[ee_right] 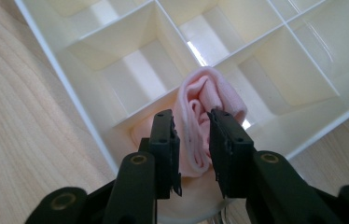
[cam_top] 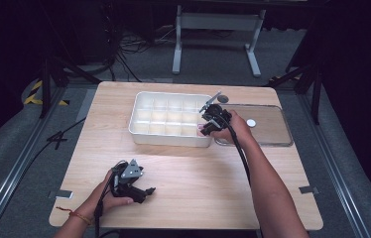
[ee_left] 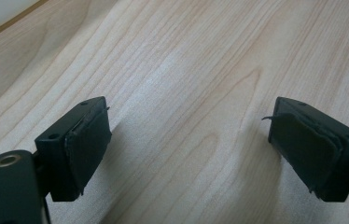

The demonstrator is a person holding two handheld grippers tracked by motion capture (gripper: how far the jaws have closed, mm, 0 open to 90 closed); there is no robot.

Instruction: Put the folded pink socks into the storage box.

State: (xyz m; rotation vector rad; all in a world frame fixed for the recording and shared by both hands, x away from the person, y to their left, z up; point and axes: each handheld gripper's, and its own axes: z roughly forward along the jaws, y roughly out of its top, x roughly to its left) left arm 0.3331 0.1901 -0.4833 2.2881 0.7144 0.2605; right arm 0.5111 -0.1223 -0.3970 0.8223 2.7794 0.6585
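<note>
Left claw (cam_top: 144, 191) sits near-left on the counter (cam_top: 198, 173), hand resting on the wood. Its pads (ee_left: 86, 144) stand wide apart w/ nothing between them, just bare wood grain – looks parked, kept clear of the work.

Mid-far: white divider tray (cam_top: 144, 130), a grid of small compartments, most bare. Right claw (ee_right: 191, 149) is at the tray's near-right corner, pointing down into that corner compartment. A rolled pink cloth (ee_right: 205, 107) stands in it, upright-ish, sticking up above the dividers. The jaws straddle the roll, close on either side; can't tell whether the pads press it or have let go – prob. easing off, judging by the slim gap. Rolled up so it fits one cell, I'd say.

Far right: clear lid (cam_top: 268, 126) w/ a white round knob lies flat beside the tray, touching or nearly – set aside so the compartments stay reachable.
</note>
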